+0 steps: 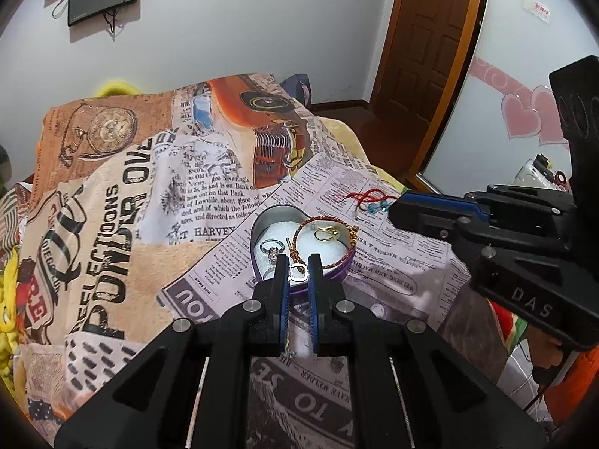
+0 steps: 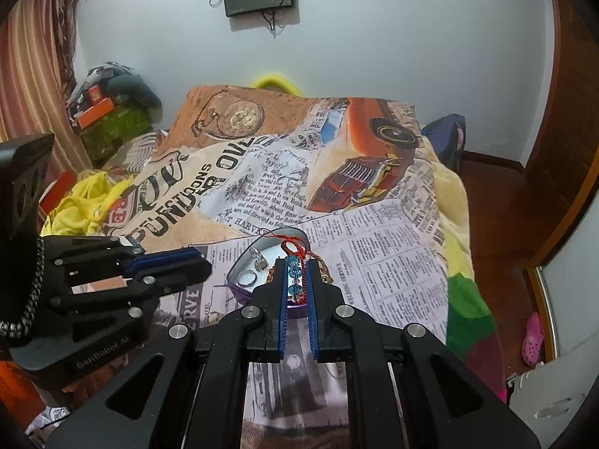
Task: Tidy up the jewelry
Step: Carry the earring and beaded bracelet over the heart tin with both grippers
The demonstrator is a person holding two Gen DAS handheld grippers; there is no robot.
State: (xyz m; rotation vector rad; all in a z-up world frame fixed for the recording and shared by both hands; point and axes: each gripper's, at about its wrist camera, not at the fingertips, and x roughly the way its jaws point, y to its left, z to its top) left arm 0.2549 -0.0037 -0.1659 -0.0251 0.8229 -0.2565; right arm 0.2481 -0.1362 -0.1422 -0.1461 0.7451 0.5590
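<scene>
The heart-shaped tin (image 1: 262, 220) already held rings and a bracelet (image 1: 329, 239). The left hand-held gripper (image 1: 298, 262) pinched a silver chain; the right hand-held gripper (image 2: 295, 265) pinched the red beaded cord (image 2: 294, 262), not yet stowed.

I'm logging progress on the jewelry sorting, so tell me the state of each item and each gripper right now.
Heart-shaped purple tin: open, no lid on it, white padding inside.
Silver ring: lying in the tin.
Gold ring: lying in the tin.
Red and gold braided bracelet: draped over the tin's rim.
Red cord with blue beads: between the right gripper's fingers.
Left gripper: nearly closed, over the tin.
Right gripper: narrowly apart around the cord.
</scene>
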